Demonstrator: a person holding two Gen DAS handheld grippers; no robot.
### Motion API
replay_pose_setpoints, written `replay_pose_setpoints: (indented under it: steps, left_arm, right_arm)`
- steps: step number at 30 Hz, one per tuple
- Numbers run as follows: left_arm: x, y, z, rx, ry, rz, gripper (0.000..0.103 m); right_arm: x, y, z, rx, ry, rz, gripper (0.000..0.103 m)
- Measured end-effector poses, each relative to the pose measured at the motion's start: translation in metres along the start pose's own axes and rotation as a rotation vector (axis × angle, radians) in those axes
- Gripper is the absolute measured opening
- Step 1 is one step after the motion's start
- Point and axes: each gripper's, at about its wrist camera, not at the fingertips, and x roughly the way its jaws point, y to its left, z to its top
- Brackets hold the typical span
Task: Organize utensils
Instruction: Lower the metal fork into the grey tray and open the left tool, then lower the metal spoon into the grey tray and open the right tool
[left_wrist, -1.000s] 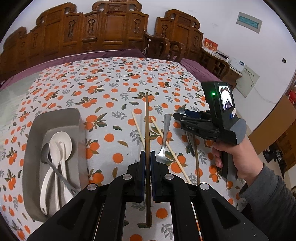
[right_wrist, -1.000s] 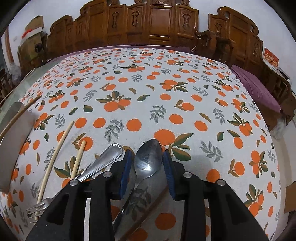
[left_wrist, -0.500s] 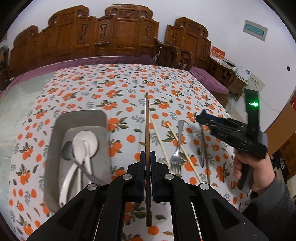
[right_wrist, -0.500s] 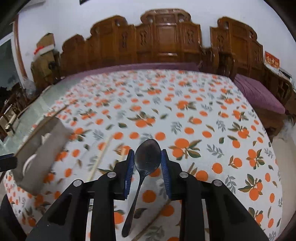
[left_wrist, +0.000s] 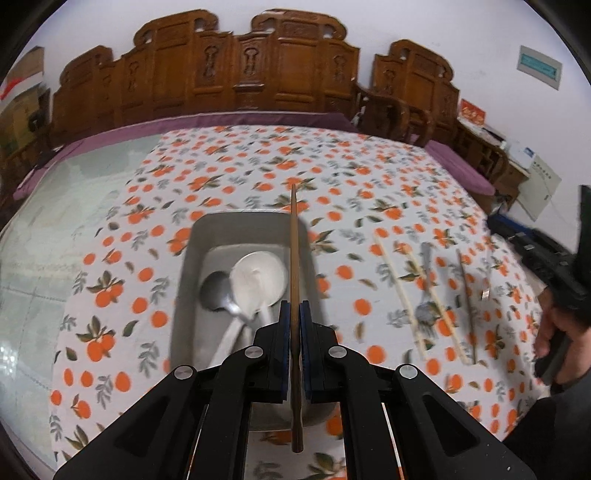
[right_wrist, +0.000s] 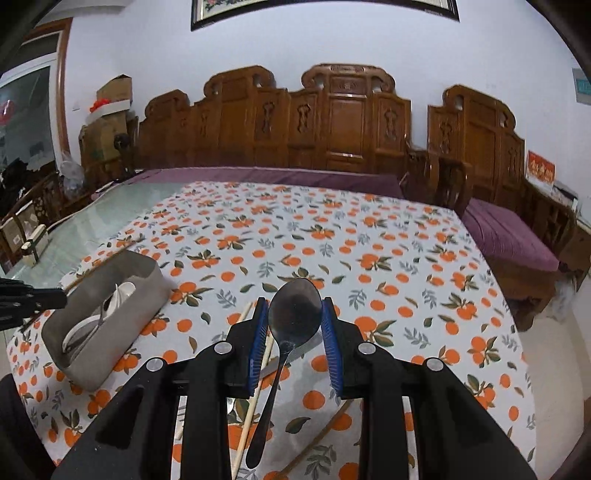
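Note:
My left gripper (left_wrist: 294, 308) is shut on a dark brown chopstick (left_wrist: 294, 240), which it holds over the right side of a grey tray (left_wrist: 188, 251). White spoons (left_wrist: 258, 277) and a metal spoon (left_wrist: 216, 291) lie in that tray. In the air above the cloth, my right gripper (right_wrist: 294, 301) is shut on the bowl of a metal spoon (right_wrist: 280, 362), whose handle hangs down toward the camera. In the right wrist view the tray (right_wrist: 147, 280) sits at the left, with the left gripper (right_wrist: 55, 295) beside it.
On the orange-print cloth right of the tray lie two pale chopsticks (left_wrist: 397, 288), a fork (left_wrist: 424, 295) and another dark chopstick (left_wrist: 466, 302). The right gripper (left_wrist: 502, 227) and a hand are at the far right. Carved wooden chairs line the far table edge.
My left gripper has carried the dark chopstick leftward, from beside the tray to over it. My right gripper has lifted the metal spoon up off the cloth.

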Motion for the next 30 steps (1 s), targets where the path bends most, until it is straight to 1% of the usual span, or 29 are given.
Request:
replay_pose_setpoints:
  steps: [7, 11, 16, 22, 25, 26, 28, 30]
  left_arm:
    - [0.008, 0.017, -0.013, -0.002, 0.036, 0.034, 0.004]
    - [0.008, 0.021, -0.016, -0.002, 0.042, 0.035, 0.004]
    - [0.018, 0.027, -0.016, 0.001, 0.061, 0.037, 0.004]
    - [0.033, 0.033, -0.016, 0.009, 0.095, 0.041, 0.004]
    - [0.028, 0.038, -0.012, 0.006, 0.085, 0.036, 0.008]
    - [0.023, 0.040, -0.011, 0.005, 0.075, 0.032, 0.014]
    - [0.013, 0.044, -0.008, 0.005, 0.054, 0.024, 0.022]
    - [0.000, 0.048, -0.004, 0.009, 0.035, 0.022, 0.023]
  right_arm:
    - [-0.020, 0.013, 0.011, -0.036, -0.057, 0.013, 0.031]
    - [-0.032, 0.028, 0.020, -0.057, -0.081, 0.033, 0.031]
    - [-0.046, 0.048, 0.029, -0.059, -0.084, 0.071, 0.031]
    - [-0.052, 0.080, 0.039, -0.078, -0.065, 0.102, 0.031]
    - [-0.053, 0.098, 0.044, -0.099, -0.060, 0.116, 0.031]
    - [-0.054, 0.104, 0.046, -0.105, -0.058, 0.123, 0.031]
    - [-0.054, 0.117, 0.050, -0.116, -0.054, 0.136, 0.031]
    - [-0.053, 0.128, 0.054, -0.125, -0.051, 0.149, 0.031]
